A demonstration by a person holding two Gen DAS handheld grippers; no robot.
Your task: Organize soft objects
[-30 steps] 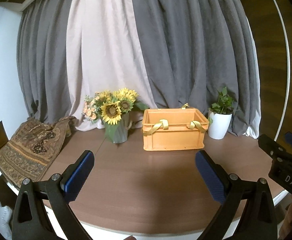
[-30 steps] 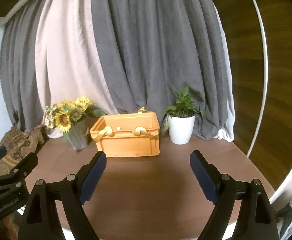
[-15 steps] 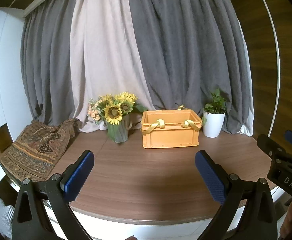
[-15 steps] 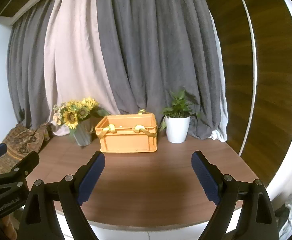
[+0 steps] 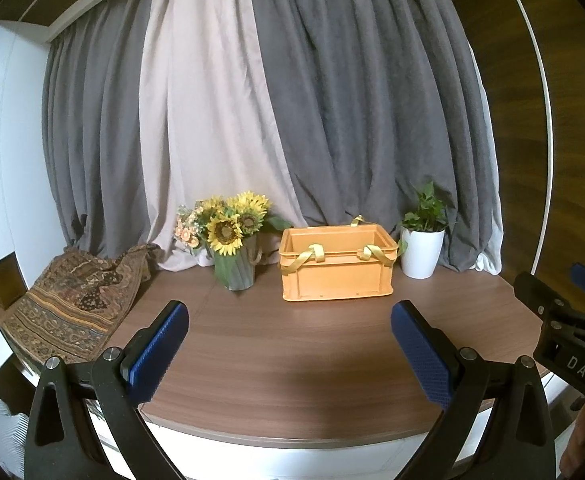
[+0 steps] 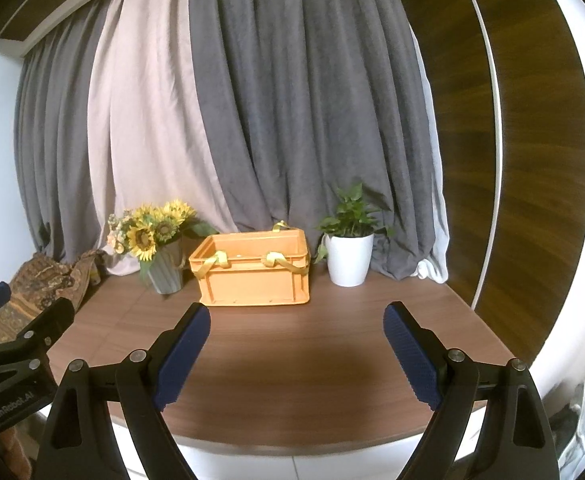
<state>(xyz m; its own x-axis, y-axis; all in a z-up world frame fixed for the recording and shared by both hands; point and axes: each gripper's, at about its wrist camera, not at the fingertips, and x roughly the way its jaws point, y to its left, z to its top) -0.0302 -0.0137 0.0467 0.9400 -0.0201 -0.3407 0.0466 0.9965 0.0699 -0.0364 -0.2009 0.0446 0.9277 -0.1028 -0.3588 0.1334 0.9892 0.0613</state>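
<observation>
An orange plastic crate [image 5: 336, 270] with yellow straps draped over its rim stands at the back of the brown table [image 5: 292, 344]; it also shows in the right wrist view [image 6: 254, 274]. A patterned brown cloth [image 5: 72, 300] lies crumpled at the table's left edge, also in the right wrist view [image 6: 48, 280]. My left gripper [image 5: 290, 344] is open and empty, near the table's front edge. My right gripper [image 6: 296, 344] is open and empty beside it, to the right.
A vase of sunflowers [image 5: 232, 248] stands left of the crate and a white potted plant [image 5: 422, 250] right of it. Grey and beige curtains [image 5: 292, 120] hang behind. A wooden wall panel [image 6: 532, 160] rises on the right.
Both grippers have pulled back and risen from the table; the crate looks smaller and the table's front edge is now in view. Both stay open.
</observation>
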